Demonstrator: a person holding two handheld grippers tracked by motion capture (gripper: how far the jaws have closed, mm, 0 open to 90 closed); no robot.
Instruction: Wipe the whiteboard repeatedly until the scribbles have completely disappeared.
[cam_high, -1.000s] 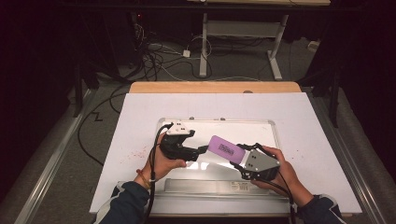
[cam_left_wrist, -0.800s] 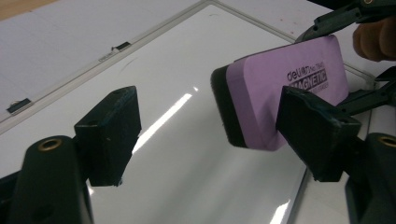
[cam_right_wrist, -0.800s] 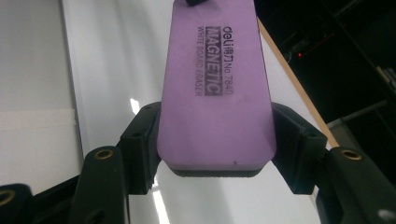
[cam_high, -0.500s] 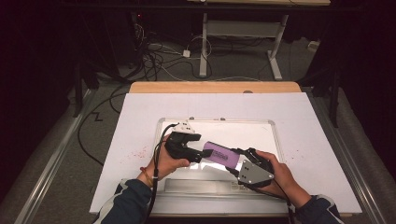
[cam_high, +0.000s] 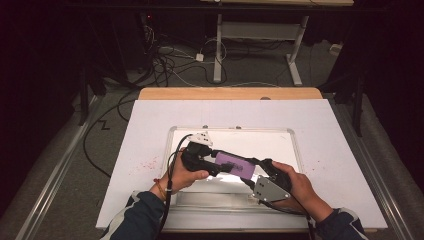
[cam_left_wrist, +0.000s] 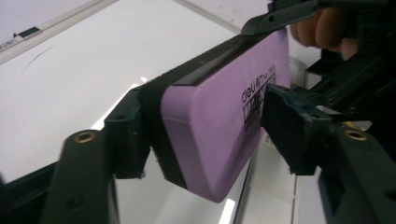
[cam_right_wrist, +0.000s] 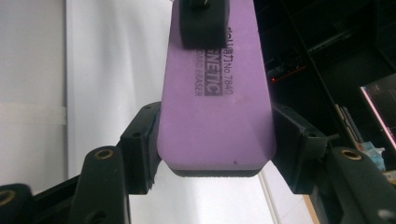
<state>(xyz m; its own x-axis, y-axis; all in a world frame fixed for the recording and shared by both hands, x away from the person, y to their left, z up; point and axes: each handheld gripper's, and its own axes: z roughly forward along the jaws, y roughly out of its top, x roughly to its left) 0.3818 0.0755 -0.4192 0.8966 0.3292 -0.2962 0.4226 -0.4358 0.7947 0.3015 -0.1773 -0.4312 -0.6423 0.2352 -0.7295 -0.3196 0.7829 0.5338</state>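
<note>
A purple magnetic whiteboard eraser (cam_high: 234, 165) with a black felt underside hangs above a whiteboard (cam_high: 295, 145), held between both grippers. My right gripper (cam_high: 251, 173) is shut on its near end, one jaw on each long edge (cam_right_wrist: 215, 149). My left gripper (cam_high: 218, 163) has just been closing on the other end. In the left gripper view one pad (cam_left_wrist: 128, 140) lies against the felt and the other presses the printed purple face (cam_left_wrist: 219, 121). That same pad (cam_right_wrist: 203, 23) sits on the eraser's far end in the right gripper view.
The whiteboard lies on a white sheet (cam_high: 150, 130) covering a wooden table (cam_high: 230, 93). Red specks (cam_high: 145, 162) mark the sheet left of the board. Cables (cam_high: 170, 60) and desk legs (cam_high: 218, 50) stand on the floor behind.
The right gripper carried the eraser leftward to the left gripper. The left gripper's jaws, open a second ago, have closed onto the eraser's free end.
</note>
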